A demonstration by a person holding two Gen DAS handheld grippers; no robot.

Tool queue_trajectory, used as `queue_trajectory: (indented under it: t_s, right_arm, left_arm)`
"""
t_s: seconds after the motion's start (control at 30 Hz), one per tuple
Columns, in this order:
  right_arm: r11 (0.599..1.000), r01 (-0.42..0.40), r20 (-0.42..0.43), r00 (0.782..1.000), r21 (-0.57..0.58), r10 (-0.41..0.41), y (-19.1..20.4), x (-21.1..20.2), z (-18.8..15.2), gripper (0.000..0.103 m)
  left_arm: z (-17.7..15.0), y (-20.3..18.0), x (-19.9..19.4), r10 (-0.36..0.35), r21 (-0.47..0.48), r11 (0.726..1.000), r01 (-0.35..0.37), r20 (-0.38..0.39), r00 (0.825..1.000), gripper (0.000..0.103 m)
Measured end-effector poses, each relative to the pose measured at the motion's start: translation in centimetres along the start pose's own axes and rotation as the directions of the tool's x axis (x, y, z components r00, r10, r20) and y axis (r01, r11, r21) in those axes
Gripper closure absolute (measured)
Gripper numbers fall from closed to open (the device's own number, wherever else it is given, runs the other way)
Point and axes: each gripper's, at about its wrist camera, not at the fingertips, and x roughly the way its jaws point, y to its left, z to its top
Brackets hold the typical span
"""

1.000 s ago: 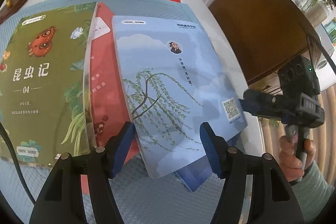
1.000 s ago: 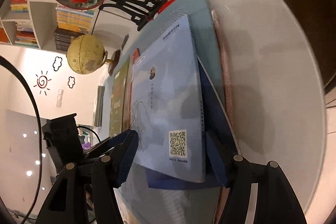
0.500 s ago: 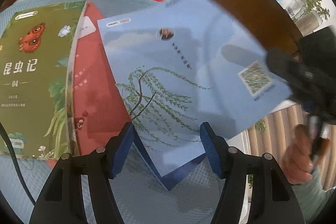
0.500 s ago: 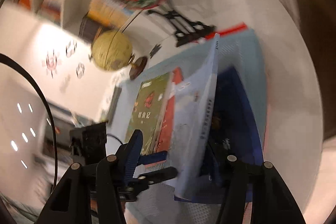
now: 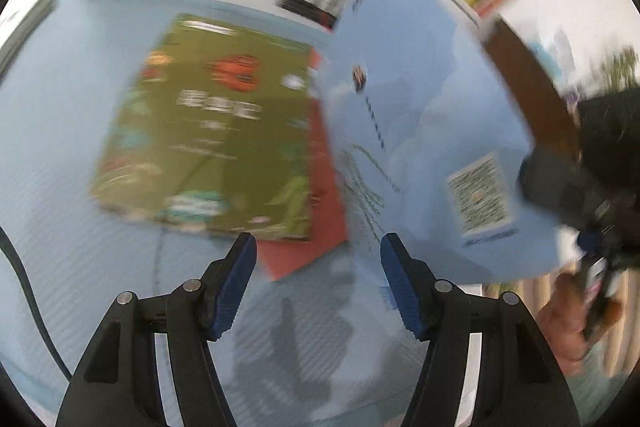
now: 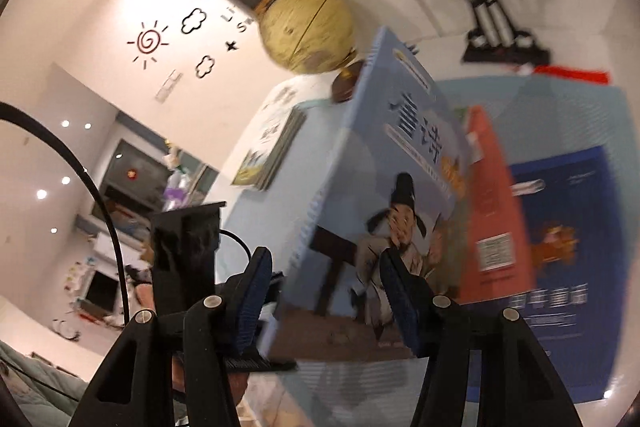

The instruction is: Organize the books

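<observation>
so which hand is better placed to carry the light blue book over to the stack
Right. The right tongs already have the raised light blue book between the pads, tilted up off the mat. The left tongs stand open over the mat with nothing between them. The stack lies at the mat's far edge.

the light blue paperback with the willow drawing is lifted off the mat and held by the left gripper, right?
Not quite: the right gripper holds the lifted light blue paperback, as both wrist views show. The left gripper is open over the blue mat.
</observation>
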Motion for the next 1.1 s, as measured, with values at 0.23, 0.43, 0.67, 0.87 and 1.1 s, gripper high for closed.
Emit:
queue_trajectory:
  t_s: [0.23, 0.43, 0.67, 0.87, 1.1]
  right_arm:
    - [0.994, 0.110, -0.046, 0.993, 0.023, -0.108, -0.8, 2.5, -1.0, 0.047]
    - [0.928, 0.367, -0.080, 0.929, 0.055, -0.363, -4.2, 3.4, -1.6, 0.047]
    - [0.910, 0.406, -0.112, 0.911, 0.081, -0.396, -7.3, 5.1, -2.1, 0.073]
    - [0.888, 0.459, -0.103, 0.883, -0.026, -0.459, -5.9, 6.0, -2.9, 0.075]
    - [0.890, 0.455, -0.093, 0.885, -0.022, -0.455, -6.5, 2.5, -4.4, 0.075]
  left_arm:
    - [-0.5, 7.0, -3.5, 0.193, -0.141, 0.973, -0.183, 0.055, 0.980, 0.043]
    - [-1.4, 8.1, -1.2, 0.166, -0.177, 0.971, -0.164, 0.002, 0.986, 0.043]
    - [-0.8, 5.4, 2.2, 0.175, -0.117, 0.977, -0.179, -0.043, 0.984, 0.043]
    - [-1.1, 3.8, 2.7, 0.175, -0.059, 0.982, -0.177, -0.037, 0.984, 0.057]
    - [-1.6, 1.4, 1.6, 0.036, -0.021, 0.999, -0.036, -0.010, 0.999, 0.058]
